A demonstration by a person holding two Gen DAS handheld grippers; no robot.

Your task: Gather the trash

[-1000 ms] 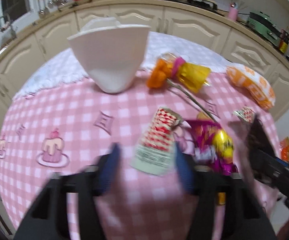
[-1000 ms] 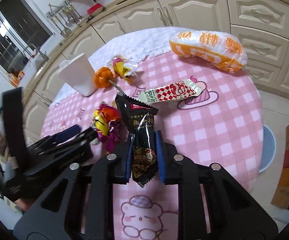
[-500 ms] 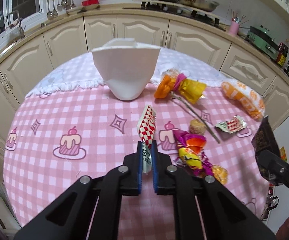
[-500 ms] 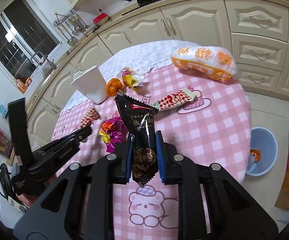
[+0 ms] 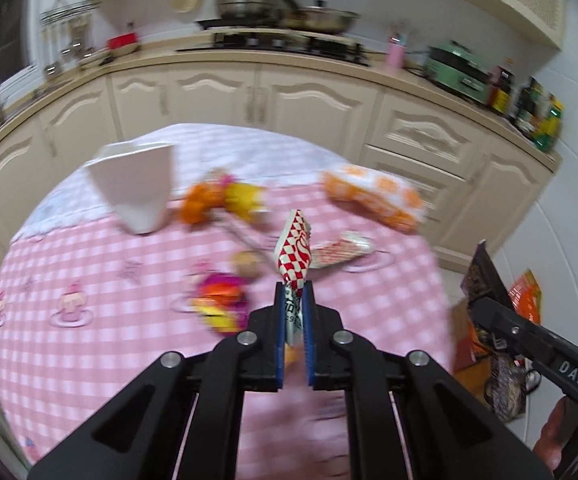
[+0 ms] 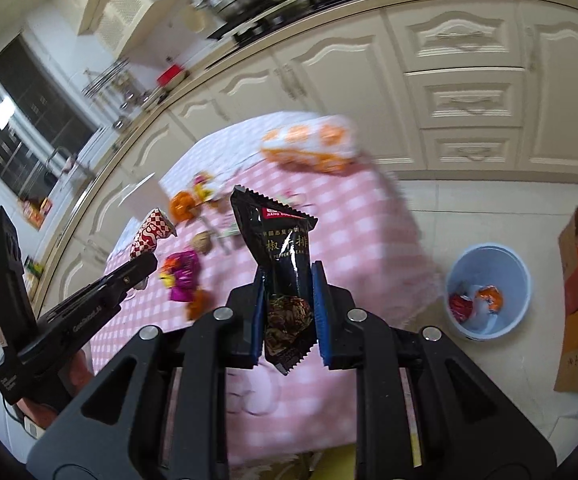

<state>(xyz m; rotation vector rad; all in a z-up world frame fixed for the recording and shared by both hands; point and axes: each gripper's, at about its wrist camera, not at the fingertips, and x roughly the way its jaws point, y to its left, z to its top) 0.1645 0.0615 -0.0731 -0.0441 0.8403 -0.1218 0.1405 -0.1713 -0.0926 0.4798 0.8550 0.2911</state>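
Carry phase | left gripper [image 5: 294, 322] pinching red-checked wrapper [image 5: 295, 250] by lower end, clear above table [image 5: 89, 360] | right gripper [image 6: 287, 314] clamped on black snack packet [image 6: 285, 264], upright | blue bin [image 6: 489, 292] on floor, right, likely drop target.

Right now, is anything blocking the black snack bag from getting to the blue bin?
Nothing visible. The right gripper holds the black snack bag past the table's edge, and the blue bin stands open on bare floor.
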